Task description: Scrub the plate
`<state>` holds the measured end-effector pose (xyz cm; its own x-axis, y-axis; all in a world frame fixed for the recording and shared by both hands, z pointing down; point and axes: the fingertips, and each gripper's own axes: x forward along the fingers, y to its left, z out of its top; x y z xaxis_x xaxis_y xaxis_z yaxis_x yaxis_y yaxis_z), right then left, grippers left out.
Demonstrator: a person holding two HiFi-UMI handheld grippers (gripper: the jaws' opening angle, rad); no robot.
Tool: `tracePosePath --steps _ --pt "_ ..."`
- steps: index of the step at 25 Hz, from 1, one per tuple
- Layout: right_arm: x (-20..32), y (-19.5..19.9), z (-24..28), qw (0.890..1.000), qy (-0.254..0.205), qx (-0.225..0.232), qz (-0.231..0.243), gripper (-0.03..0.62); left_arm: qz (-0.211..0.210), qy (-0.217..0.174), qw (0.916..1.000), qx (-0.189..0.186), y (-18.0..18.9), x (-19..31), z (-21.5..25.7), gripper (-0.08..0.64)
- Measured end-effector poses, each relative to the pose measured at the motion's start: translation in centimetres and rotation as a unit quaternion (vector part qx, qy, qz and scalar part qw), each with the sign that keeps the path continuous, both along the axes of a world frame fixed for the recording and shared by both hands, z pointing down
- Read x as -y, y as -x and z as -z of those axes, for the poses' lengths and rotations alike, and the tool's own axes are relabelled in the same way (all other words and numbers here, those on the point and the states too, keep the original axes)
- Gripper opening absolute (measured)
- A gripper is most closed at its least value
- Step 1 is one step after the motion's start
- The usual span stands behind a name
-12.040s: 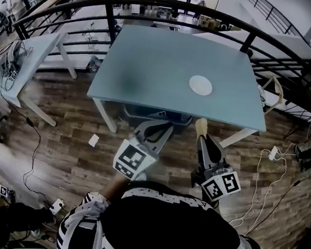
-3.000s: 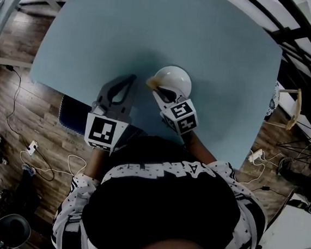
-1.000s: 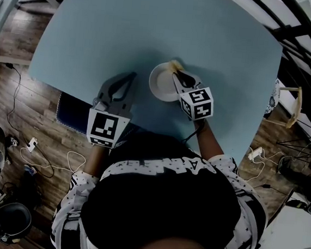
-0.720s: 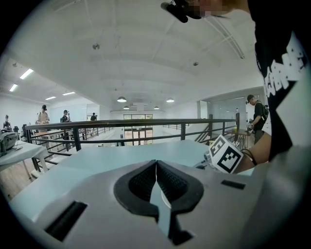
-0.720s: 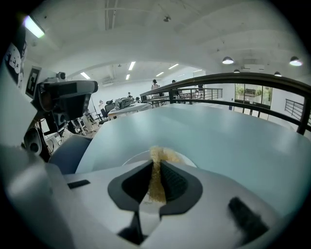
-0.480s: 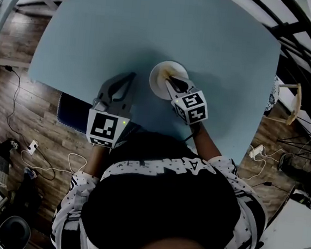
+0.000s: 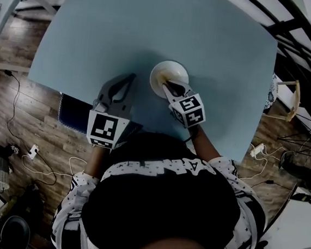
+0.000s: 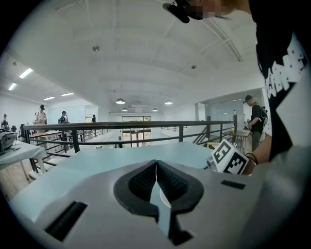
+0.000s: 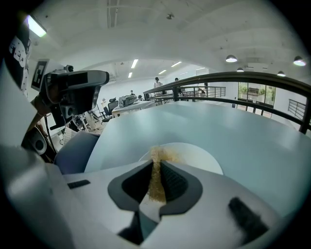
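1. Where the head view looks steeply down, shows a pale blue table [image 7: 126, 25] filling the upper half, with wooden floor [image 7: 16, 97] around it. Adds, from the left gripper view, a dark railing [image 8: 146, 127] beyond the table's far edge.
2. Finds the left gripper [image 7: 130, 79] over the table's near edge, tips aimed away from the person, just left of the plate [image 7: 168, 72] and apart from it. Reads in its own view as fully closed — pads [image 8: 141, 182] meeting along one line, nothing gripped.
3. Finds the right gripper [image 7: 169, 86] reaching over the plate's near rim, marker cube [image 7: 188, 109] toward the person. Reads in its own view as clamped on a tan scrubber [image 9: 156, 172], pads pressing it from both sides.
4. Places the white plate flat and face up on the table, nearer the person's edge than the far one. Being round, has no long axis: a circle from the head view, a flattened oval in the right gripper view.
5. Shows the scrubber best in the right gripper view — a thin fibrous strip held on edge, long axis along the jaws, pointing forward and away from the person, frayed tip on the plate's surface near the rim. Barely makes it out from the head view, under the gripper tips. Catches, in the left gripper view, the right gripper's marker cube at the right but not the scrubber.
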<state>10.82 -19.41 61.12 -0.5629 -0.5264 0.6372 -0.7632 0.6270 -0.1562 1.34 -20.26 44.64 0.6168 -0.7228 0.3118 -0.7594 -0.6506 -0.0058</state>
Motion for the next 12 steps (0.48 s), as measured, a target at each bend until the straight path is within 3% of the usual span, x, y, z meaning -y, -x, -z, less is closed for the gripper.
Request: tracePosePath --steps 12 --pt "-1.6 1.0 0.2 1.0 0.001 0.003 -0.001 0.052 -0.017 -0.003 0.9998 -0.002 -0.1 -0.9 0.3 0.014"
